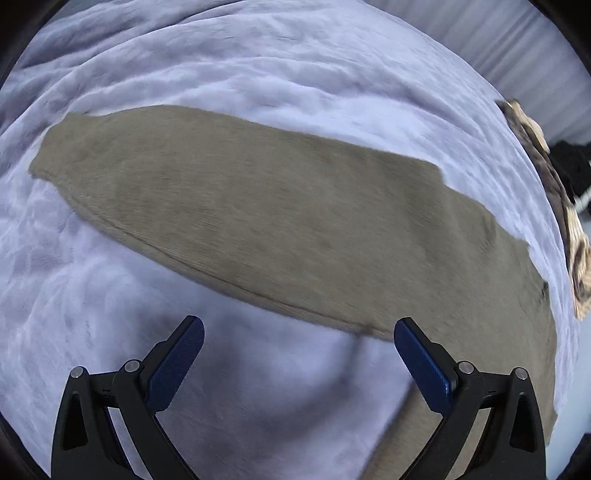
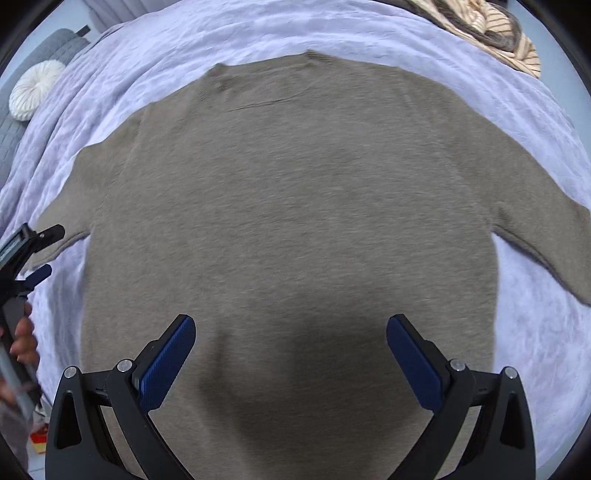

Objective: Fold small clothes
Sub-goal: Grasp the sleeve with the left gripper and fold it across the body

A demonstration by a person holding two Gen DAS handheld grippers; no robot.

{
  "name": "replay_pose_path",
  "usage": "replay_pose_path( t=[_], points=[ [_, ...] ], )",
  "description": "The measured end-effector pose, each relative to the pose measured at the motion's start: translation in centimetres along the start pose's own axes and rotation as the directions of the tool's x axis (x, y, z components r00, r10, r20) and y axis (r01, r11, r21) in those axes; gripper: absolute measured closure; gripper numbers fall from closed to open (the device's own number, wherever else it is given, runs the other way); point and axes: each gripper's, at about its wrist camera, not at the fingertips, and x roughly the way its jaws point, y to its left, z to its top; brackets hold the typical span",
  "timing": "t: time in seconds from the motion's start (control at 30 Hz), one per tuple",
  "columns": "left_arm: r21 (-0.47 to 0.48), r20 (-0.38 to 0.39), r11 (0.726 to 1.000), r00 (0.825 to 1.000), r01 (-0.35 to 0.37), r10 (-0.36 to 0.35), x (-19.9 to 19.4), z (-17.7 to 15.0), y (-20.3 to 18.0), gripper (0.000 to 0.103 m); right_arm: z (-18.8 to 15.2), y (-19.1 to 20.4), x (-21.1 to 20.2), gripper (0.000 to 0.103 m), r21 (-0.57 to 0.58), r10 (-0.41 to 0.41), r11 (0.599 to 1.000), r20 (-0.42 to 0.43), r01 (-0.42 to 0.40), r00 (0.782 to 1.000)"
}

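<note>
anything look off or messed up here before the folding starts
Nothing stands out. The sweater lies flat on the blanket, sleeves spread, with only a faint crease below the collar. Both the left gripper and the right gripper are open and empty. A striped garment sits bunched at the far edge.

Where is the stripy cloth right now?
The stripy cloth lies bunched at the far right corner of the lilac blanket in the right wrist view, beyond the spread-out brown sweater and not touching it.
</note>
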Motion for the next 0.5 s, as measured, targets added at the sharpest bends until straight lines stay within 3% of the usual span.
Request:
replay_pose_path(
  t=[0.07, 0.17, 0.23, 0.3, 0.33, 0.4, 0.47, 0.5],
  points=[
    [-0.094, 0.000, 0.996, 1.000, -0.007, 0.007, 1.1, 1.3, 3.1, 0.000, 0.2, 0.9, 0.1, 0.000, -0.020, 0.007, 1.000, -0.004, -0.007, 1.000],
    [-0.194, 0.060, 0.981, 0.998, 0.027, -0.016, 1.6, 3.2, 5.9, 0.000, 0.1, 2.0, 0.5, 0.000, -0.042, 0.015, 0.999, -0.016, -0.016, 1.000],
    [-0.205, 0.112, 0.979, 0.993, -0.016, 0.040, 1.2, 4.4, 6.1, 0.022, 0.0, 2.7, 0.8, 0.000, -0.057, 0.017, 0.998, -0.029, -0.018, 0.999],
    [-0.206, 0.122, 0.978, 0.991, -0.026, 0.052, 1.2, 5.7, 6.3, 0.087, -0.1, 3.3, 1.0, 0.000, -0.059, 0.020, 0.998, -0.035, -0.022, 0.999],
    [-0.217, 0.117, 0.976, 0.993, 0.017, 0.009, 1.3, 6.0, 6.4, 0.095, -0.2, 3.5, 1.1, 0.000, -0.055, 0.028, 0.998, -0.036, -0.029, 0.999],
    [-0.203, 0.143, 0.976, 0.989, 0.073, -0.044, 0.4, 6.7, 6.4, 0.095, -0.6, 3.6, 1.0, 0.000, -0.045, 0.046, 0.998, -0.030, -0.047, 0.998],
    [-0.117, 0.194, 0.986, 0.977, 0.115, -0.091, -1.7, 7.0, 5.3, 0.095, -0.9, 3.4, 0.8, 0.000, -0.031, 0.063, 0.998, -0.011, -0.063, 0.998],
    [-0.054, 0.215, 0.985, 0.965, 0.163, -0.148, -2.9, 7.1, 4.0, 0.095, -1.0, 3.4, 0.8, 0.000, -0.021, 0.070, 0.997, -0.002, -0.070, 0.998]
  ],
)
